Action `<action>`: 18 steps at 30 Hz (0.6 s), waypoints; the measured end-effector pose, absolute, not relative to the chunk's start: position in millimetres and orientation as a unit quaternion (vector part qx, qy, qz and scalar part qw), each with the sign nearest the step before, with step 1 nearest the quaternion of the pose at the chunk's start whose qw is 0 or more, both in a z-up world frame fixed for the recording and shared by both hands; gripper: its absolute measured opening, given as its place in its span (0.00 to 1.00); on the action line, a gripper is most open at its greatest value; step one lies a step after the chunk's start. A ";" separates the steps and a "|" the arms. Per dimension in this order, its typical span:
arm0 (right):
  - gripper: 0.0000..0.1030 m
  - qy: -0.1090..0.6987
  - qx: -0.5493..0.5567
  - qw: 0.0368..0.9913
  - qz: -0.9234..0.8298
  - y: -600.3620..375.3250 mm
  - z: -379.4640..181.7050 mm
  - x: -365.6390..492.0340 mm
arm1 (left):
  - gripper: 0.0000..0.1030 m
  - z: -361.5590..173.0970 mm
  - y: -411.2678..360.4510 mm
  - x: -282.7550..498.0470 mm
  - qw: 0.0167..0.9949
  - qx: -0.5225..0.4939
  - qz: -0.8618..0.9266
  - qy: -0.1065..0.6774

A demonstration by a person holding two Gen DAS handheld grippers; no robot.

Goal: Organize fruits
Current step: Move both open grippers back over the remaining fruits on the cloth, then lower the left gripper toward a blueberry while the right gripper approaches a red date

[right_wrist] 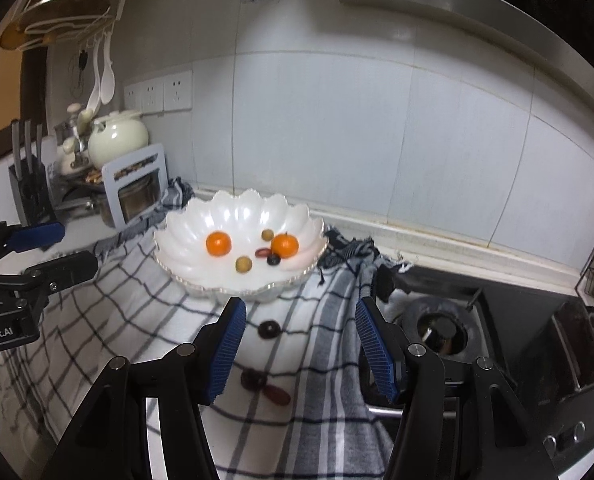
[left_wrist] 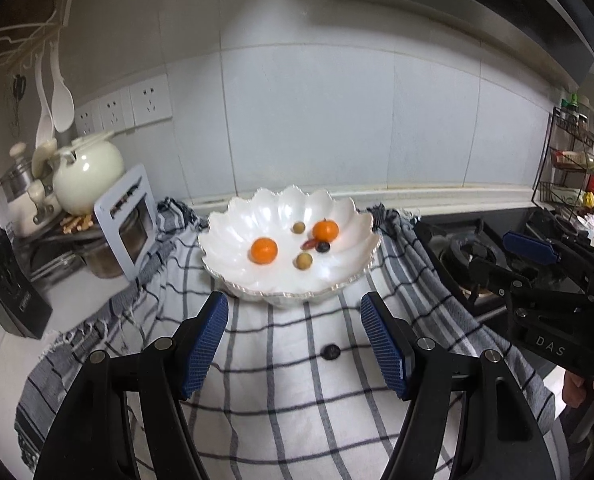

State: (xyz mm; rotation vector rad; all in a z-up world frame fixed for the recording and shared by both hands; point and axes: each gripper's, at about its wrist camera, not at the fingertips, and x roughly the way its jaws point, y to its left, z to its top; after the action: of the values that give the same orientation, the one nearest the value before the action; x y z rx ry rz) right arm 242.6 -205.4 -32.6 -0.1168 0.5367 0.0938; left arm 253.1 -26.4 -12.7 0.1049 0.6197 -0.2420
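Checked cloth (left_wrist: 297, 400), fruit bowl (left_wrist: 337, 284), right claw (left_wrist: 537, 256) marked "DAS"

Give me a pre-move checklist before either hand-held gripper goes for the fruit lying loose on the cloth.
1. Left hand-held gripper open, nothing between its jaws: ok.
2. Right hand-held gripper open and empty: ok.
3. White scalloped bowl upright on the checked cloth: ok.
4. Room in the bowl beside the two oranges: ok.
5. Every fruit in the bowl: not ok; a dark round fruit and a red date lie on the cloth.
6. Loose fruit firm enough to pinch: cannot tell.
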 end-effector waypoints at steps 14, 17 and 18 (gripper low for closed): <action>0.57 0.309 -0.083 0.945 0.068 -203.1 -66.7 240.5 | 0.66 -40.5 -34.4 244.0 0.941 0.075 -0.118 0.309; 0.56 0.313 -0.092 0.942 0.072 -201.5 -72.8 241.4 | 0.66 -48.0 -36.1 246.2 0.938 0.078 -0.120 0.317; 0.56 0.314 -0.095 0.942 0.072 -200.8 -73.9 241.2 | 0.66 -50.7 -36.7 246.9 0.937 0.078 -0.120 0.320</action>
State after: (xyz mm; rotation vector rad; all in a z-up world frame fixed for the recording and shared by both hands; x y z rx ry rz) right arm 241.2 -200.8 -73.9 -0.1940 0.6401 0.1476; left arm 246.9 -36.7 -50.7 0.1602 0.6534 -0.2454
